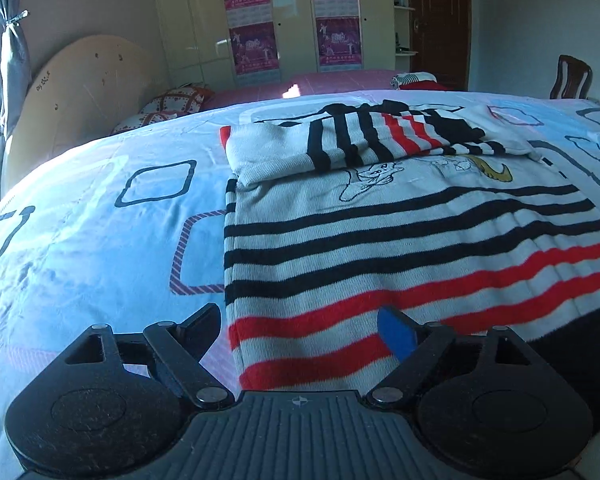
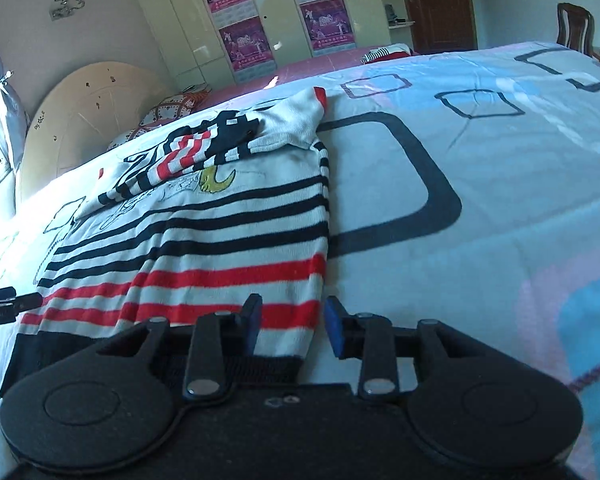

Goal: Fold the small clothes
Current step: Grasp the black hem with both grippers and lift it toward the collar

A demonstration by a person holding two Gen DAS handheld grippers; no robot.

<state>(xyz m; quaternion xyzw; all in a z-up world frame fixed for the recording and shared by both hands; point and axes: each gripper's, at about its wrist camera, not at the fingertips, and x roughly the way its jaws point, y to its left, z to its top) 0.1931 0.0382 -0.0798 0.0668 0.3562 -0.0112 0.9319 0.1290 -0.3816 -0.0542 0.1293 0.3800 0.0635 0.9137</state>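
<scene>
1. The sweater (image 1: 400, 240), white with black and red stripes and a dark hem, lies flat on the bed sheet (image 1: 100, 240), its hem toward the near edge of the bed.
2. Both sleeves are folded in across the chest, over a line drawing with a yellow patch, and they overlap near the collar end.
3. The left gripper (image 1: 296, 328) hangs over the hem's left corner with its jaws wide apart; the sweater's left edge runs between them, and the pads do not press on the cloth.
4. The right gripper (image 2: 292, 328) hangs over the hem's right corner with its jaws part-way open; the striped edge and dark hem show in the gap, and neither blue pad pinches them.
5. In the right wrist view a dark finger of the left gripper reaches in at the left edge, beside the lower red stripes.
6. The sheet is pale blue with dark and purple rounded squares.
7. Past the far edge of the bed stand a wardrobe (image 1: 292, 20) with pink posters, a brown door (image 1: 440, 16), a wooden chair (image 1: 572, 76) and a round board (image 1: 72, 92) leaning on the wall.
</scene>
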